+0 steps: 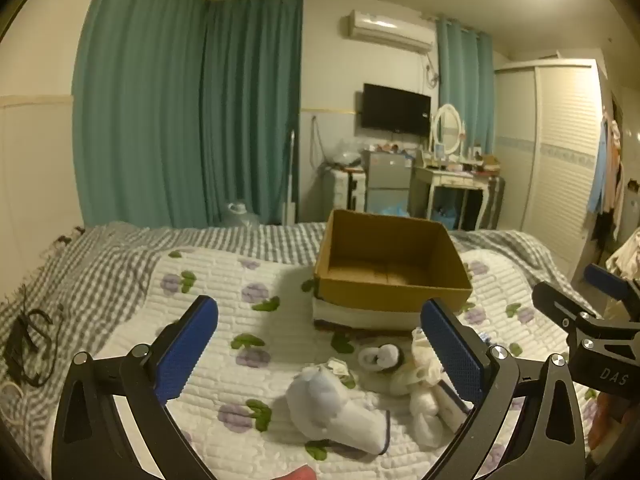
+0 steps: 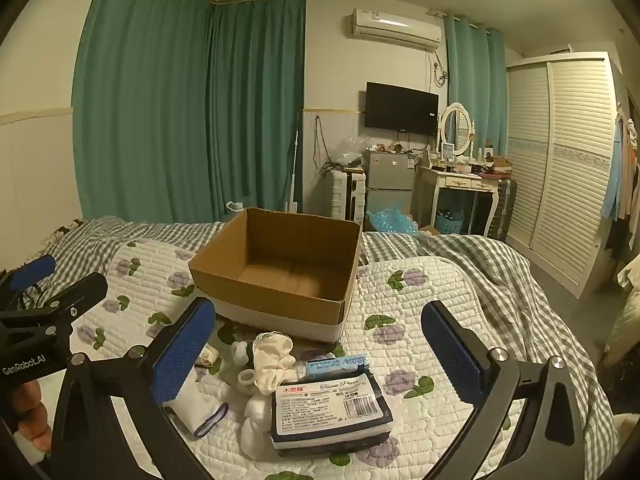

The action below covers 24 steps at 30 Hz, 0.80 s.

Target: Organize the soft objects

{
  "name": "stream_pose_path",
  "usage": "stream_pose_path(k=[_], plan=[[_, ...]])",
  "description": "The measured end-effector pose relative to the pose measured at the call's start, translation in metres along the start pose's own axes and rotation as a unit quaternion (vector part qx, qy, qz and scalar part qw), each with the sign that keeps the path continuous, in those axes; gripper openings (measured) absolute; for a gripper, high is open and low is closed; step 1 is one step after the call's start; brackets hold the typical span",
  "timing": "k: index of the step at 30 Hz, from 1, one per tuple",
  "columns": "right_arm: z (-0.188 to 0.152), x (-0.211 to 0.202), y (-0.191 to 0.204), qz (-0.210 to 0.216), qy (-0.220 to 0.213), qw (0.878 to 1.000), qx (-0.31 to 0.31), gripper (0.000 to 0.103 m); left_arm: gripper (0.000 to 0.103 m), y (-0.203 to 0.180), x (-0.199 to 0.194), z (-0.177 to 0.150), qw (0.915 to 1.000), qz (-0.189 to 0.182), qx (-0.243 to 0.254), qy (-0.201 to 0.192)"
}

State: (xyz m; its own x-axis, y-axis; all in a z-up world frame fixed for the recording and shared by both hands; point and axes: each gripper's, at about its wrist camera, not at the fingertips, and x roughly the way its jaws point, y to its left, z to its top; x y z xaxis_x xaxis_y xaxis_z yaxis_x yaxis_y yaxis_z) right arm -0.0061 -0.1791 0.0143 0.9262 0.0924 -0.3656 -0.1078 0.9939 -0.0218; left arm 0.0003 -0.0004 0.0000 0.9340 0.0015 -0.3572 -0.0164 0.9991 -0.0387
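Left wrist view: the left gripper (image 1: 320,344) hangs above the quilted bed cover (image 1: 224,280) with its jaws wide apart and nothing between them. A white rolled sock (image 1: 340,412) lies at about 6 o'clock, a small plush toy (image 1: 382,356) just past it at 5 o'clock, and a cream bundle (image 1: 424,376) is partly hidden behind the right finger. The open cardboard box (image 1: 394,276), seemingly empty, sits at 12 o'clock beyond the pile. My worry here is that the soft items lie touching one another, so a closing grasp could snag two at once or drag the quilt up with them.

Right wrist view: the right gripper (image 2: 320,344) is likewise spread open and empty. A tissue pack (image 2: 330,408) lies at 6 o'clock, a smaller blue pack (image 2: 336,364) just behind it, and cream socks (image 2: 272,356) sit at 11 o'clock from the pack. The left gripper shows at 9 o'clock, near enough that both reaching into the same heap risks a clash. The slick wrapper could slip from the pads if pinched at a corner, and the box, resting on yielding bedding, might tip if its near wall is bumped.
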Motion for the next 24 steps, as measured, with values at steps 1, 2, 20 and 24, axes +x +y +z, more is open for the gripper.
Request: stream_pose_path(k=[1,2,20,24], plan=[[0.000,0.000,0.000,0.000,0.001,1.000,0.000,0.103,0.103,0.000,0.000,0.000,1.0000,-0.001,0.000,0.000],[0.000,0.000,0.000,0.000,0.001,1.000,-0.001,0.103,0.103,-0.001,-0.001,0.000,1.0000,-0.001,0.001,0.000],[-0.002,0.003,0.005,0.000,0.013,1.000,-0.006,0.103,0.103,0.005,0.003,-0.001,1.0000,0.003,0.001,0.005],[-0.002,0.004,0.005,0.001,0.013,1.000,-0.006,0.103,0.103,0.004,0.003,-0.001,1.0000,0.004,0.002,0.003]])
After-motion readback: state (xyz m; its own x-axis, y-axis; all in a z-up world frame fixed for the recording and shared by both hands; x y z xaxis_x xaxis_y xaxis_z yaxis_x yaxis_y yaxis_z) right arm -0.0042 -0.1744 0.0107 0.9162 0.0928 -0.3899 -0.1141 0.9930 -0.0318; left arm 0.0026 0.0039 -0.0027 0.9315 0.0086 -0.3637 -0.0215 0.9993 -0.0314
